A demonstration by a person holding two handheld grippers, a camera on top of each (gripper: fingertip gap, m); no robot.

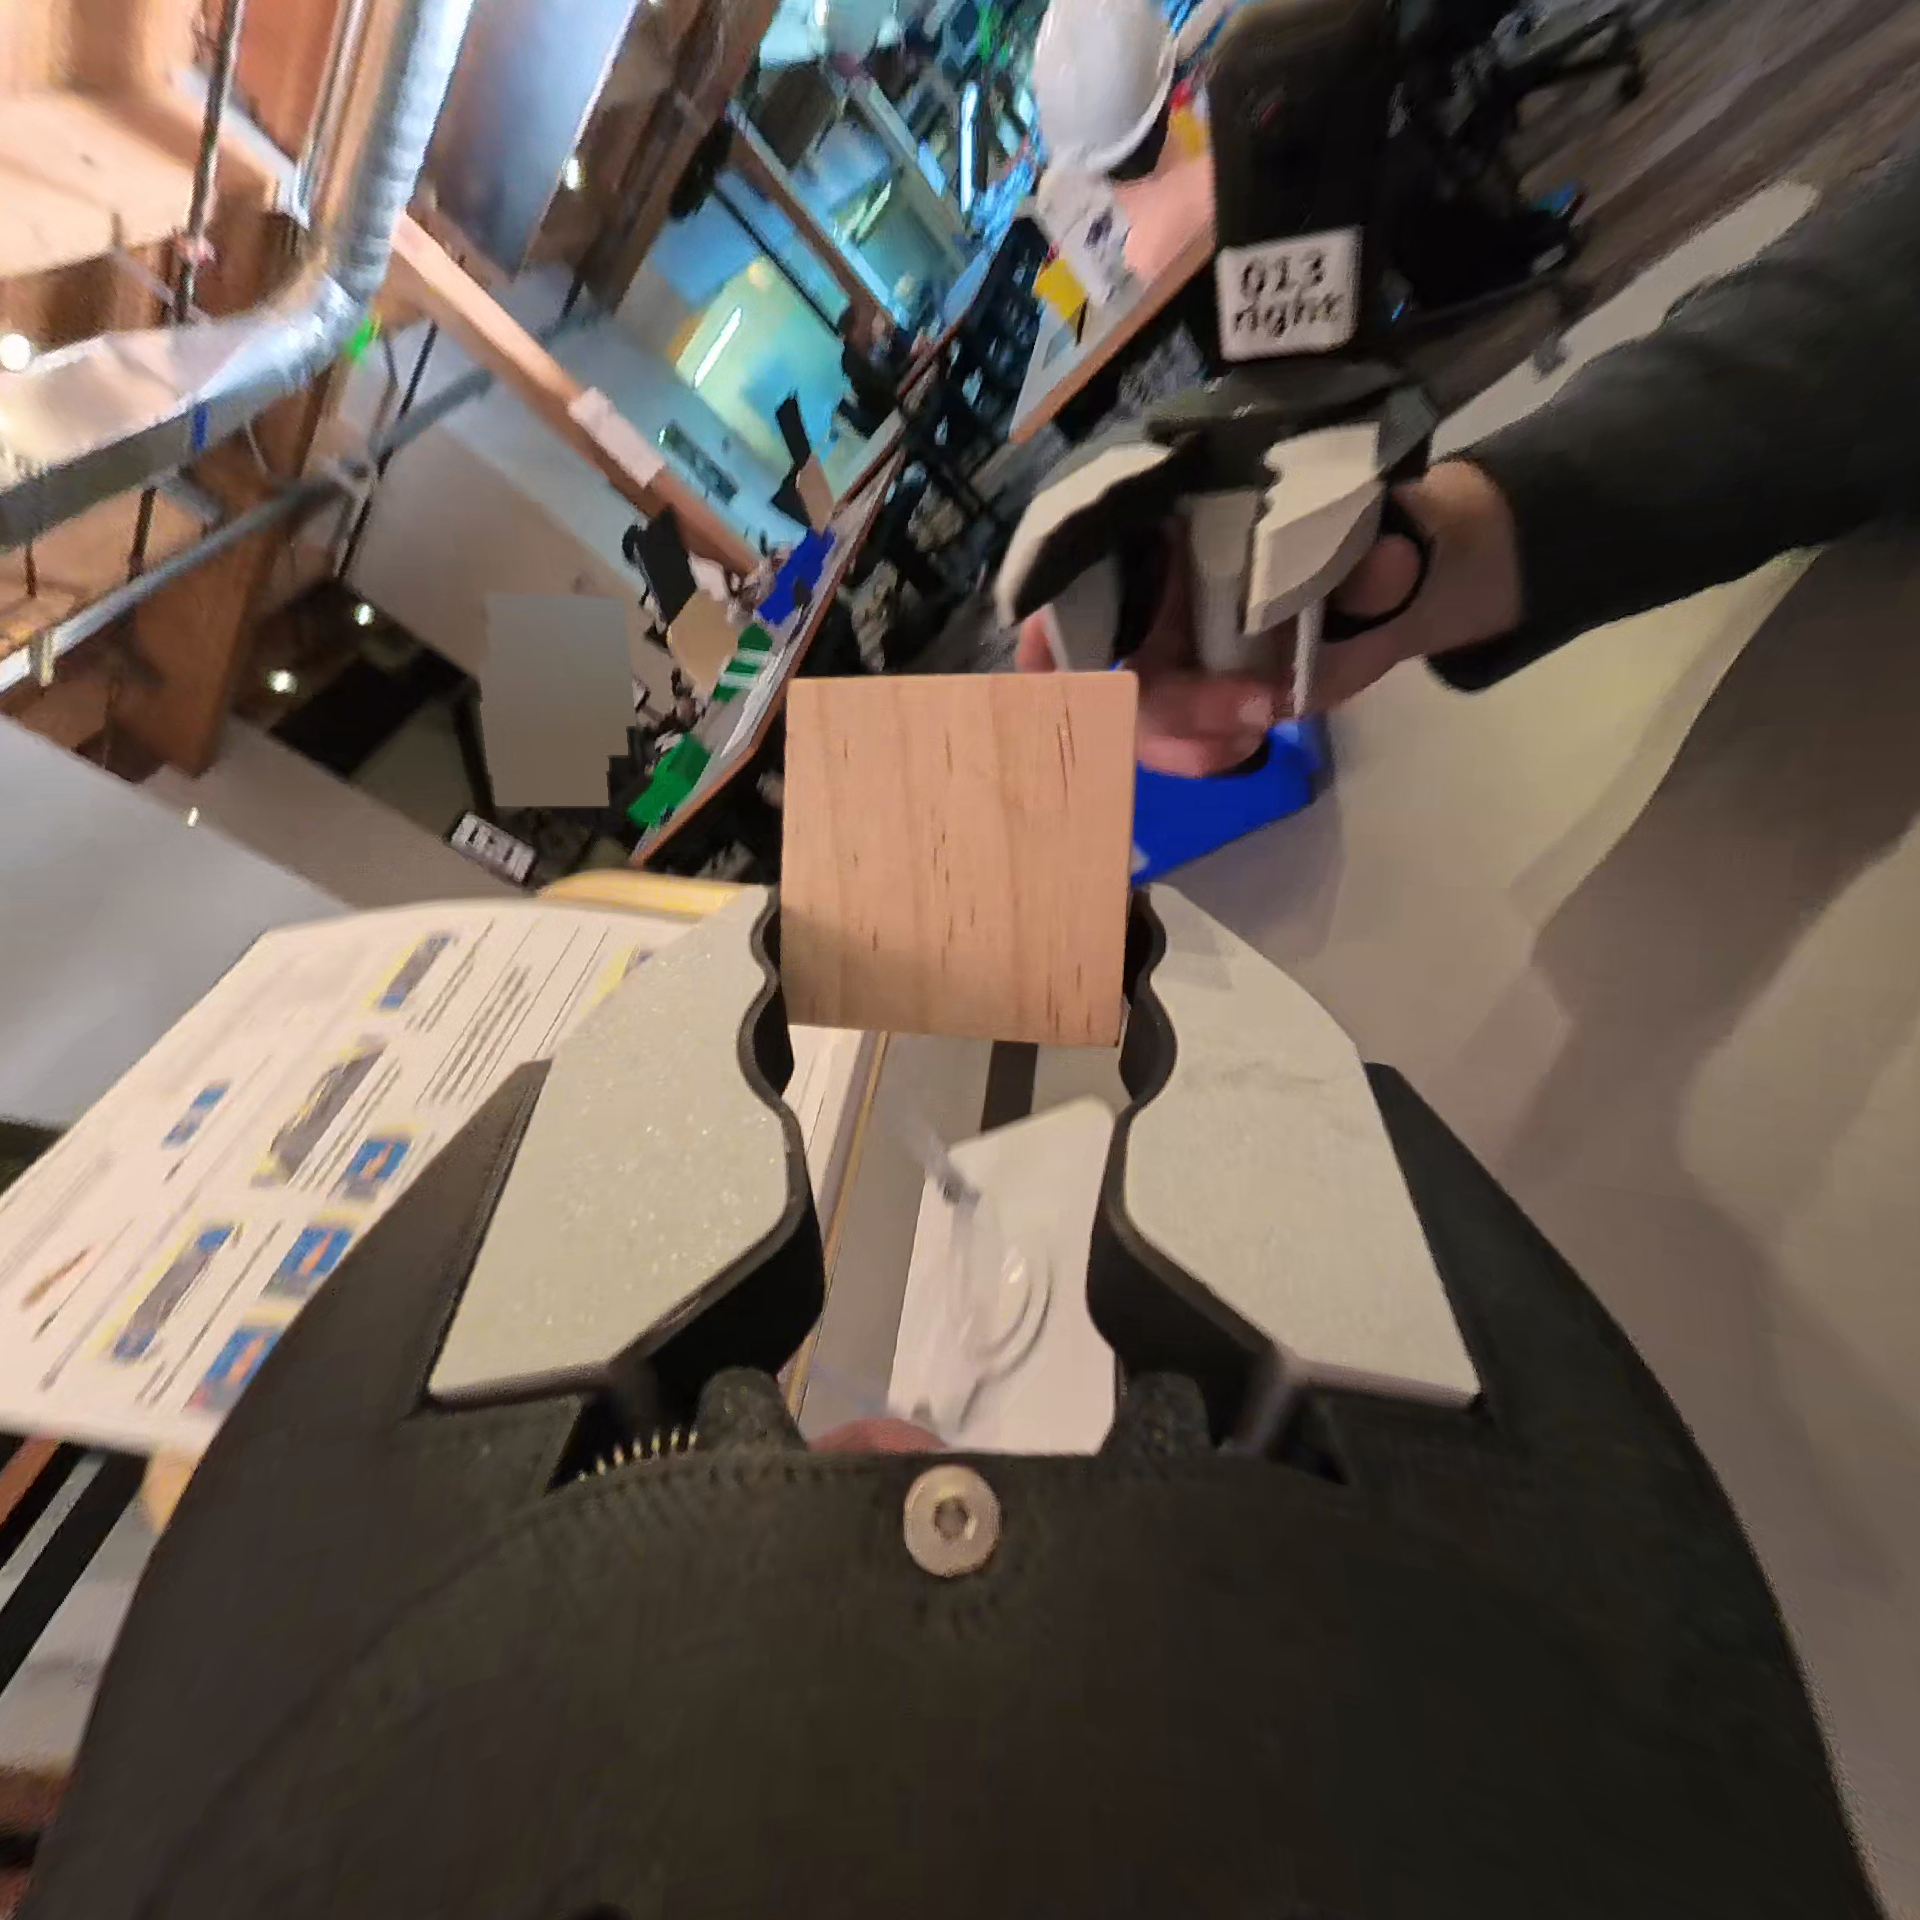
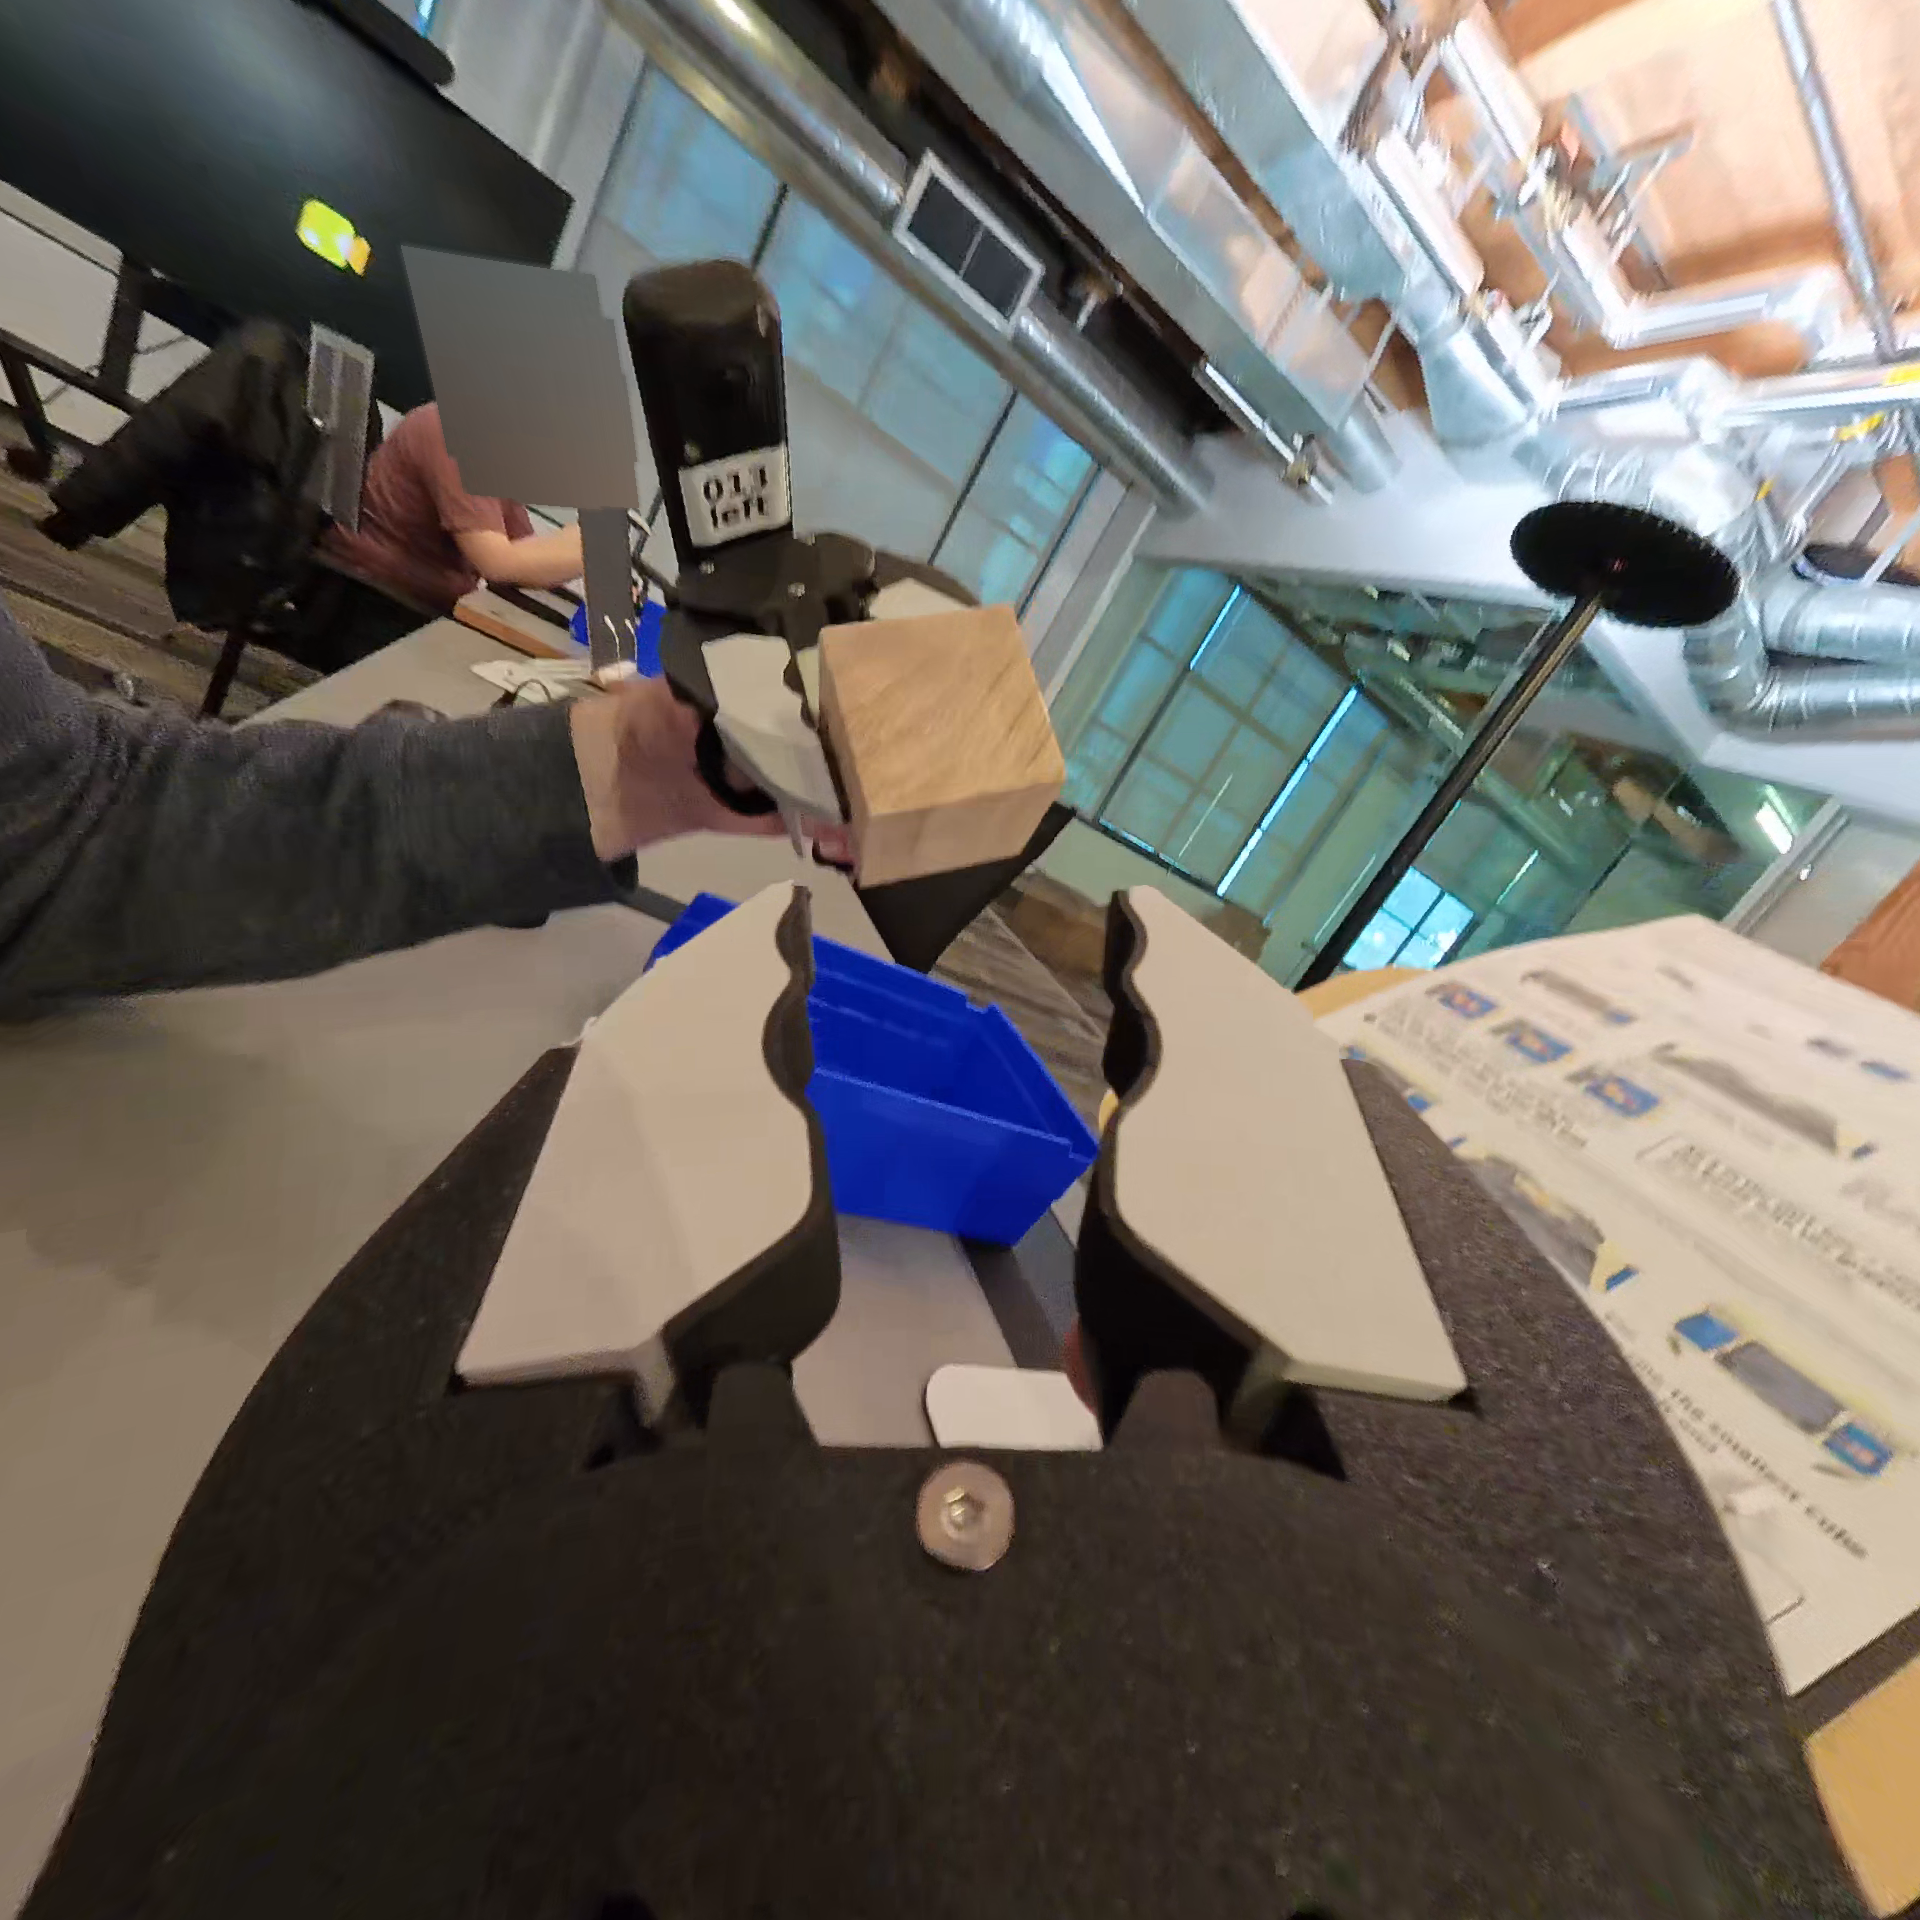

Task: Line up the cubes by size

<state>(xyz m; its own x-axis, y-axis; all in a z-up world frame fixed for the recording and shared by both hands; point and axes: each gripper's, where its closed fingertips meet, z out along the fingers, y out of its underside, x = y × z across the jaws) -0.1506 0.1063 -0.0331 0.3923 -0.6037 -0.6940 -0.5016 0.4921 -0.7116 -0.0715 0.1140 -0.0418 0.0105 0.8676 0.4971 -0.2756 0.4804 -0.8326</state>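
My left gripper (image 1: 956, 935) is shut on a large light wooden cube (image 1: 956, 852), both pads pressed against its sides, and holds it in the air above the table. The right wrist view shows the same cube (image 2: 935, 727) gripped by the left gripper (image 2: 831, 800), above and just beyond a blue bin (image 2: 935, 1122). My right gripper (image 2: 956, 935) is open with nothing between its fingers; only the bin shows behind the gap. In the left wrist view the right gripper (image 1: 1164, 623) is up beyond the cube, fingers apart.
The blue bin (image 1: 1216, 800) stands on the grey table (image 2: 260, 1143). A printed instruction sheet (image 2: 1662, 1143) lies at the right, and shows at the left in the left wrist view (image 1: 260, 1143). A white card (image 1: 997, 1299) lies below the left gripper. A person sits at another table behind. Left tips to right tips: about 9 centimeters.
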